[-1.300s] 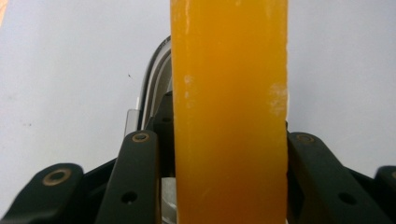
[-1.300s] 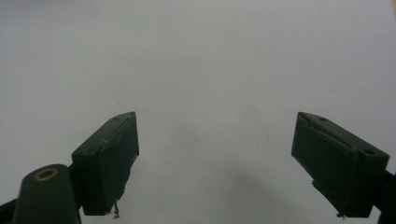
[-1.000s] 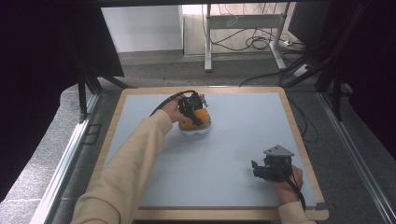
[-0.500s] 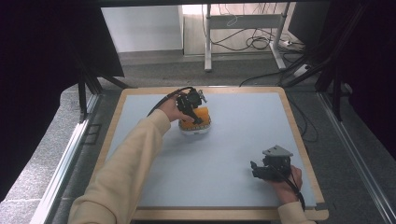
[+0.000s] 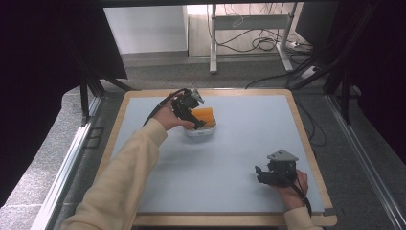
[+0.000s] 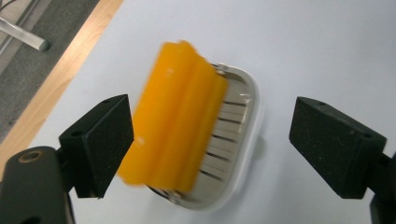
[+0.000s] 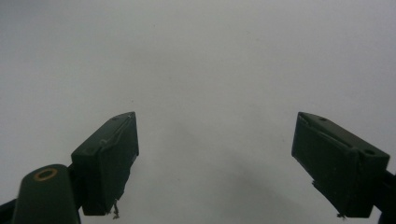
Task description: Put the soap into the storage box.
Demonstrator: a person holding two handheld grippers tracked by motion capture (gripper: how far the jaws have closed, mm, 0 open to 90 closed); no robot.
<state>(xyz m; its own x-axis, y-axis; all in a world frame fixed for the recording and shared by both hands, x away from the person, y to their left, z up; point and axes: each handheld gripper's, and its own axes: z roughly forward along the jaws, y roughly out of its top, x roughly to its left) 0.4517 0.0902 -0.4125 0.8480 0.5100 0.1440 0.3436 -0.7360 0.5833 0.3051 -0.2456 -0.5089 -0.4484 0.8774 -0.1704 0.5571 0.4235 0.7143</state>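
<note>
1. The left gripper (image 5: 200, 120) is hovering just above a white dish (image 5: 201, 132) near the far left part of the table (image 5: 249, 143), held by the person's left hand (image 5: 168, 116) in a cream sleeve (image 5: 129, 177).
2. Its jaws have just been opening and are now standing wide apart, released, with nothing pressed between the pads.
3. In the left gripper view, an orange block (image 6: 175, 116) is lying in the dish (image 6: 238, 140), across its slotted metal insert, leaning toward one side of it.
4. The block is sitting between the two open jaws in that view, close to the left one; whether that pad is touching it I cannot tell, since the block is blurred there.
5. From the high view, the block (image 5: 203, 115) is showing above the dish's rim, right beside the gripper's tips.
6. The right gripper (image 5: 261, 173) is resting low over the near right part of the table, well apart from the dish, held in the person's right hand (image 5: 289, 189).
7. In the right gripper view, its jaws are spread wide, released, with bare grey tabletop (image 7: 210, 70) between them.
8. A black cable (image 5: 160, 103) is trailing from the left gripper toward the table's left edge.
</note>
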